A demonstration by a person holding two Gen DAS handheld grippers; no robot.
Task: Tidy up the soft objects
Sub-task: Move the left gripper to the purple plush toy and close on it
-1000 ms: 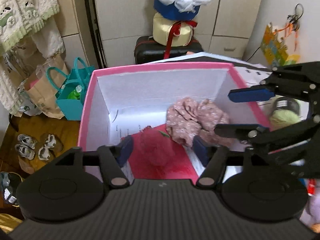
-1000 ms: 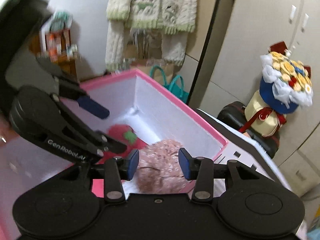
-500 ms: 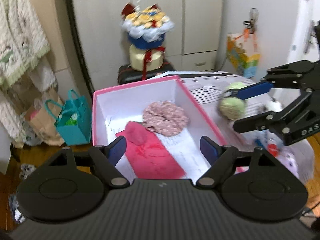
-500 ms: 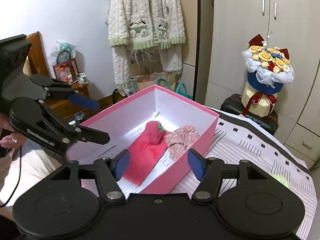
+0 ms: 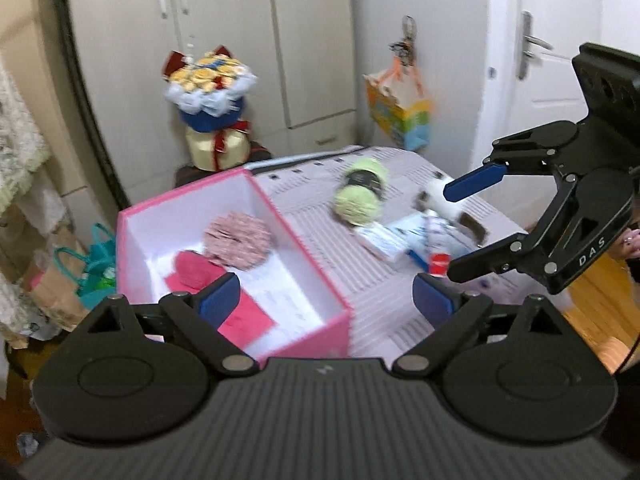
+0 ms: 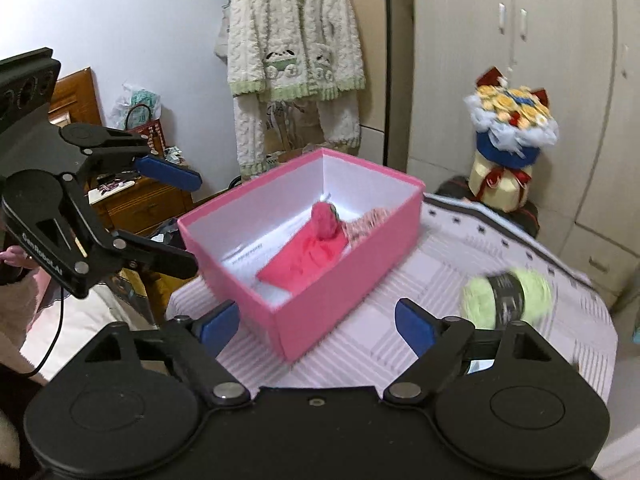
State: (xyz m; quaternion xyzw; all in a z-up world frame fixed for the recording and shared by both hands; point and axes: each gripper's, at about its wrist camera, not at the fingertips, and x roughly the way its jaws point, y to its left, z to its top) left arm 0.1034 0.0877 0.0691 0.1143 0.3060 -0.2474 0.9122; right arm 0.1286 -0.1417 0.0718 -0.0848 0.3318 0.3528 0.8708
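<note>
A pink box [image 5: 316,344] stands on the striped table cover [image 5: 384,300]. Inside lie a red strawberry plush [image 5: 194,270] on a red sheet [image 5: 244,316] and a pink floral fabric piece [image 5: 238,240]. My left gripper [image 5: 326,302] hovers over the box's near corner, jaws opening, nothing between them. My right gripper [image 5: 468,228] hangs to the right above the table clutter. In the right wrist view, the right gripper [image 6: 317,326] is also opening and empty, short of the box [image 6: 340,300]. A green yarn skein [image 6: 506,296] lies on the table to its right. The left gripper [image 6: 180,218] is at the left.
Packets and a small white plush [image 5: 440,200] lie on the table right of the yarn [image 5: 360,196]. A flower bouquet [image 5: 208,92] on a suitcase stands behind the box. Bags [image 5: 96,264] sit on the floor at left. A cardigan [image 6: 296,60] hangs on the wall.
Both grippers pulled back and up out of the box and spread their jaws, leaving the red plush and the floral piece inside. The yarn and table clutter came into view.
</note>
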